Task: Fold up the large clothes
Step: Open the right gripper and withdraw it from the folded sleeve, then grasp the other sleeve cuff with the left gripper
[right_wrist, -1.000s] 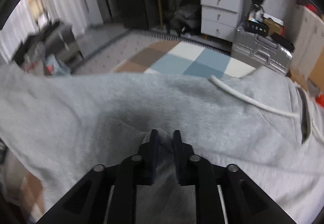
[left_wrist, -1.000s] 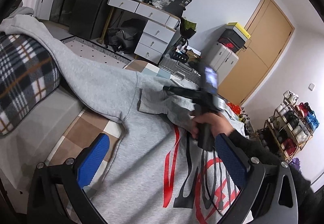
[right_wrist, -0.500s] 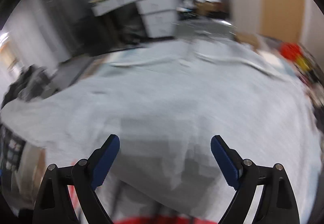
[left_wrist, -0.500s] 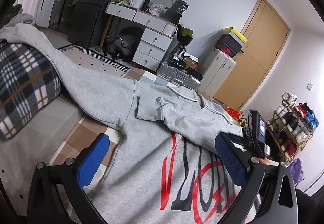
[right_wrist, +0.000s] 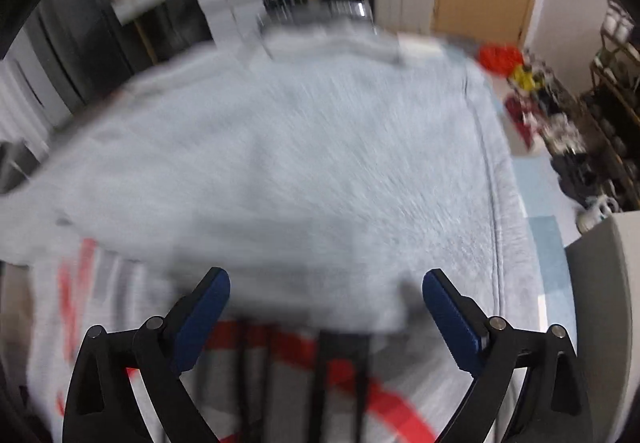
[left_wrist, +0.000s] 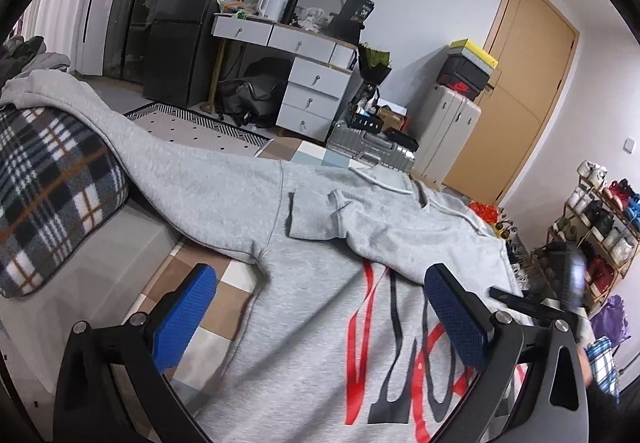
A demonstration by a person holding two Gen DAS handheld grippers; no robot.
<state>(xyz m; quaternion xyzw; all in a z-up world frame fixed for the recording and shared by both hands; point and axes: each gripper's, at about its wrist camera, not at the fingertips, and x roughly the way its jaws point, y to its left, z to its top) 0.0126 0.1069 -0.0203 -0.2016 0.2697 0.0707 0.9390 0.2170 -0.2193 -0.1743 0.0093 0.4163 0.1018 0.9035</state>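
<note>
A large grey hoodie [left_wrist: 312,307] with red and black print lies spread on a bed. One sleeve [left_wrist: 384,231] is folded across the chest. The other sleeve [left_wrist: 132,147] stretches left over a plaid pillow. My left gripper [left_wrist: 320,315] is open and empty above the hoodie's lower left side. My right gripper [right_wrist: 326,307] is open and empty above the print, in a blurred right wrist view of the hoodie [right_wrist: 300,171]. The right gripper also shows in the left wrist view [left_wrist: 560,299] at the hoodie's right edge.
A plaid pillow [left_wrist: 48,195] lies at the left on the bed. A checked sheet [left_wrist: 200,307] shows under the hoodie. Beyond the bed are a white desk with drawers [left_wrist: 304,75], a silver suitcase [left_wrist: 372,151], a wooden door [left_wrist: 516,91] and a shoe rack [left_wrist: 600,227].
The right gripper let go of the sleeve cuff, opened, and drew back to the right edge of the hoodie. The sleeve now lies folded across the chest. The left gripper hardly moved.
</note>
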